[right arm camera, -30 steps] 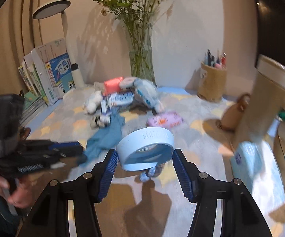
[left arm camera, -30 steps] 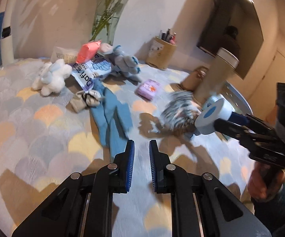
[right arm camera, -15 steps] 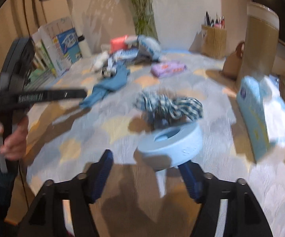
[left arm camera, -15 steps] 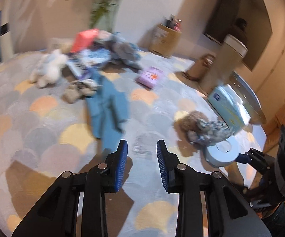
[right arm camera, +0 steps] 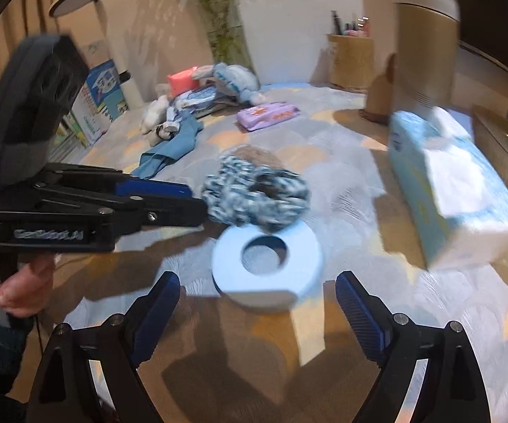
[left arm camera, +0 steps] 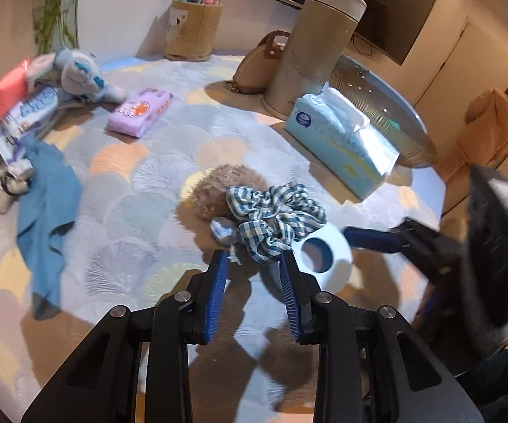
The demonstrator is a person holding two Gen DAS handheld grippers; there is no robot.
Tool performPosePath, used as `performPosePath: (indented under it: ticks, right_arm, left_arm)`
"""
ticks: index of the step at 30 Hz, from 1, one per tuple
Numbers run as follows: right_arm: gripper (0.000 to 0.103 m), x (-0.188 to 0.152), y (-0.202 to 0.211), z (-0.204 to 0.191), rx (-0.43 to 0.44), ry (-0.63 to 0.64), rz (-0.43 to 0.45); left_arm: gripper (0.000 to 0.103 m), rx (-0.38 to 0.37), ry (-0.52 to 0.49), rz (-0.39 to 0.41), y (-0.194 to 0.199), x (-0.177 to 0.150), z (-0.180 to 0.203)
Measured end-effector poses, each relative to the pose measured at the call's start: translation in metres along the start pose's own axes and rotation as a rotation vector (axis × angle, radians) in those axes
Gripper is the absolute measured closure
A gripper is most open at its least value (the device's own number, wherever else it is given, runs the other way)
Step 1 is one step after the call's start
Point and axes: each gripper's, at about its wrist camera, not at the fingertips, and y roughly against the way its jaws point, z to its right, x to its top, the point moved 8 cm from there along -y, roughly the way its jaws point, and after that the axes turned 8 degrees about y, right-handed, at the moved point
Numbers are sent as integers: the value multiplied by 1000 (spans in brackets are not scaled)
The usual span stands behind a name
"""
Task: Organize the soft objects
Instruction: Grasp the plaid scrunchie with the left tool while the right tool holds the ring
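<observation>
My right gripper has just been opening; its jaws stand wide, and the one pale blue foam ring lies flat on the scallop-patterned cloth just beyond them, untouched. My left gripper is part-spread and empty, its tips at the one blue-and-white checked fabric scrunchie. One light blue tissue pack lies beside them; its print is unreadable.
</observation>
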Motion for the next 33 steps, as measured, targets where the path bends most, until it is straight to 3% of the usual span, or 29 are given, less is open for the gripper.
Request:
performPosePath:
  ticks: [2, 3, 4, 5, 7, 11, 15, 18, 21, 22, 23, 25, 27, 30, 31, 32, 33]
  right_arm:
    - [14, 3, -10, -3, -34, 30, -28]
    - [20, 4, -15, -3, -64, 48, -35]
    - [34, 4, -16, -3, -90, 64, -37]
    - [36, 3, -16, -2, -110, 77, -38]
    - [37, 2, -11, 2, -85, 71, -23]
    - [37, -5, 2, 11, -43, 36, 0]
    - [37, -14, 13, 12, -25, 42, -4]
    - [37, -26, 21, 21, -84, 53, -14]
    - [37, -30, 25, 32, -47, 5, 12]
    - [35, -29, 25, 34, -46, -5, 16]
    - [33, -28, 23, 35, -54, -12, 15]
    - [21, -25, 18, 32, -59, -15, 14]
    - [12, -24, 14, 27, -63, -1, 15]
    - [12, -28, 14, 23, -98, 28, 13]
    - [12, -29, 15, 23, -98, 20, 17]
    - [12, -31, 17, 24, -94, 5, 24]
    - [12, -33, 21, 26, -88, -18, 34]
  left_arm:
    - [75, 5, 18, 3, 1, 2, -1]
    - [75, 18, 26, 4, 1, 4, -2]
    - [75, 22, 31, 2, 0, 4, -2]
    - [75, 18, 36, -1, -1, 5, -1]
    - [75, -6, 37, -3, -6, 8, 6]
    - [42, 5, 33, 8, -28, 24, 16]
    - [42, 80, 37, -13, -48, 33, 11]
    - [42, 35, 77, -12, -41, 30, 6]
    - [42, 48, 82, 19, -25, 31, 3]
    - [34, 53, 82, 33, -20, 34, 4]
    - [18, 60, 83, 46, -17, 37, 6]
    - [6, 73, 70, 75, -15, 43, 13]
    - [6, 97, 25, 75, -22, 46, 22]
    - [8, 162, -31, 43, -44, 48, 26]
    - [17, 188, -46, 37, -52, 49, 26]
    - [39, 205, -56, 32, -56, 48, 25]
    - [49, 231, -63, 15, -62, 46, 23]
